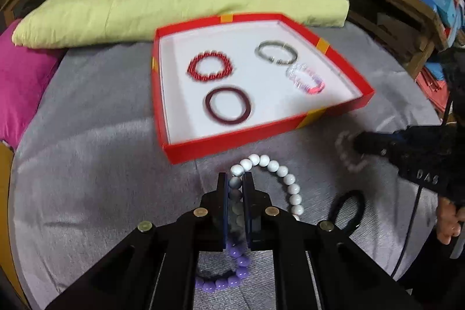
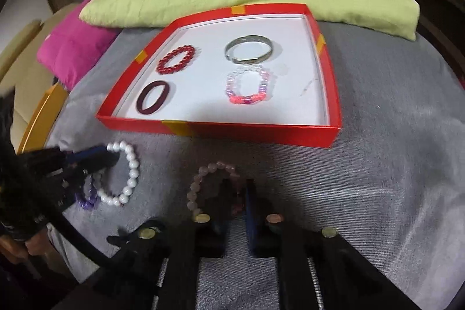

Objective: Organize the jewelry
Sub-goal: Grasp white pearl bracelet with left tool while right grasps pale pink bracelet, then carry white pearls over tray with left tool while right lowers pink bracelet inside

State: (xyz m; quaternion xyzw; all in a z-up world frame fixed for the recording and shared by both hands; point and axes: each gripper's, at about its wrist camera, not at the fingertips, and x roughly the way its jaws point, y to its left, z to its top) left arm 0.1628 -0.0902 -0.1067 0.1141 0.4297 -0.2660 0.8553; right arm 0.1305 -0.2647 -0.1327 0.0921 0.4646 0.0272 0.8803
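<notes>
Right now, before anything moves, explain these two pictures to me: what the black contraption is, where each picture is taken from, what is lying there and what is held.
No robot is involved: a person holds a two-finger gripper in each hand. Each picture comes from a camera on one gripper, looking along its fingers. In the left camera's picture, the left gripper is shut on a white bead bracelet, with a purple bracelet beneath. In the right camera's picture, the right gripper seems shut on a pale pink bracelet. These lie on a grey cloth. Behind them stands a red box holding four more bracelets.
</notes>
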